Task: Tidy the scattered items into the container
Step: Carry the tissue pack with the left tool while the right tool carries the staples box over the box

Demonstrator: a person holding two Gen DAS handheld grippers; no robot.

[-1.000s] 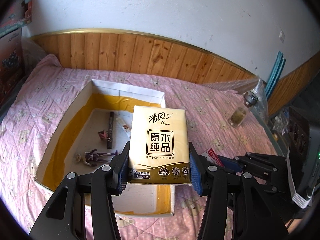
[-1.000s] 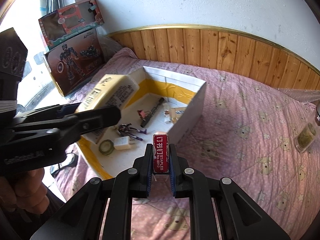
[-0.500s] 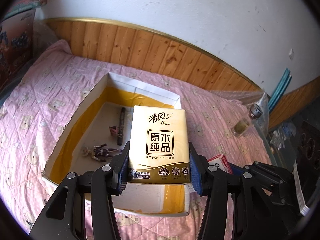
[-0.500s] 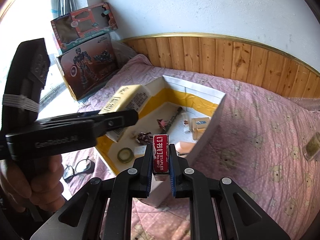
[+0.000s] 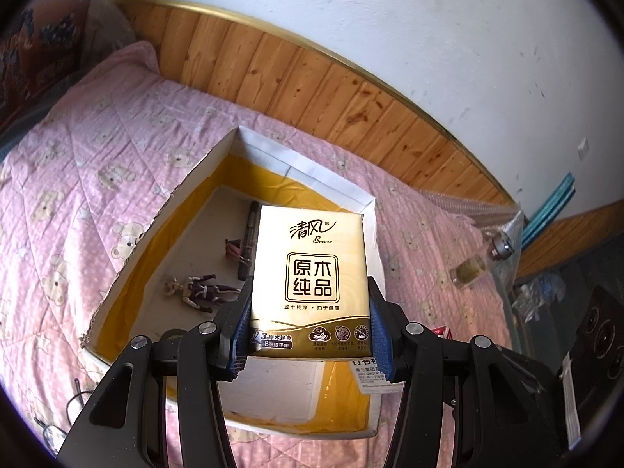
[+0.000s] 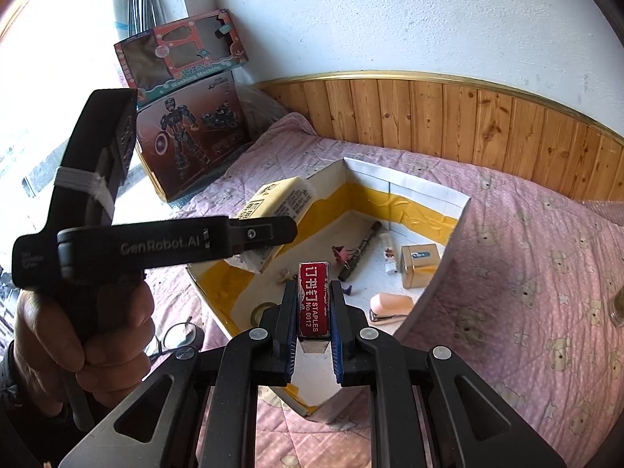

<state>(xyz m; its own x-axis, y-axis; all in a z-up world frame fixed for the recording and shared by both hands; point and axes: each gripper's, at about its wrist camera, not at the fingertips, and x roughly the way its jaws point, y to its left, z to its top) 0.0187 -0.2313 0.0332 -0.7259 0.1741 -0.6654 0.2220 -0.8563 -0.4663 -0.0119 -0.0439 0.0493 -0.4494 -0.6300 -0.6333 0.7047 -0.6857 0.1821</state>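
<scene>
My left gripper (image 5: 310, 323) is shut on a golden tissue pack (image 5: 310, 273), held over the open cardboard box (image 5: 312, 179) with yellow-taped inner walls. In the right wrist view the same tissue pack (image 6: 280, 202) hangs above the box's left side, clamped by the left gripper (image 6: 265, 234) in a person's hand (image 6: 82, 335). My right gripper (image 6: 314, 312) is shut on a small red staples box (image 6: 313, 304) over the near corner of the cardboard box (image 6: 409, 191). Inside lie a toy figure (image 5: 199, 290), a dark pen (image 5: 249, 241), a gold tin (image 6: 419, 265) and a peach stapler (image 6: 390, 306).
The box sits on a pink quilted bed (image 5: 85, 163) against a wood-panelled wall (image 5: 312, 74). A glass bottle (image 5: 474, 269) lies on the quilt to the right. Two toy boxes (image 6: 187, 132) lean at the bed's head. Glasses (image 6: 175, 339) rest beside the box.
Both grippers have moved in over the box, each still holding its item. The left wrist has rolled, so the box looks tilted in its view. The right gripper rose slightly.
</scene>
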